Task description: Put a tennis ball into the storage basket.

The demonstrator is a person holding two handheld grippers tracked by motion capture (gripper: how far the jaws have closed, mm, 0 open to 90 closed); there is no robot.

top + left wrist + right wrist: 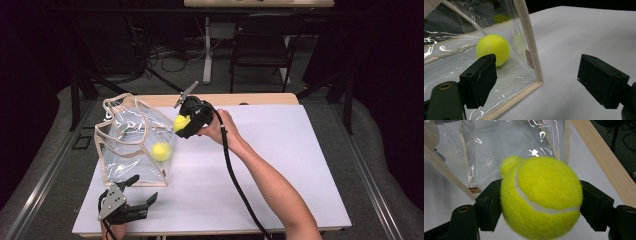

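Tennis ball [541, 197], fuzzy and round, sat clamped in the right tool [186, 124] just beside the clear bag [132, 145]; it probably needed lifting over the floppy cloth-trimmed rim before release. Nearer, the left tool [131, 199] gaped wide on the white worktop [280, 165]. Another ball [161, 151] lay inside.
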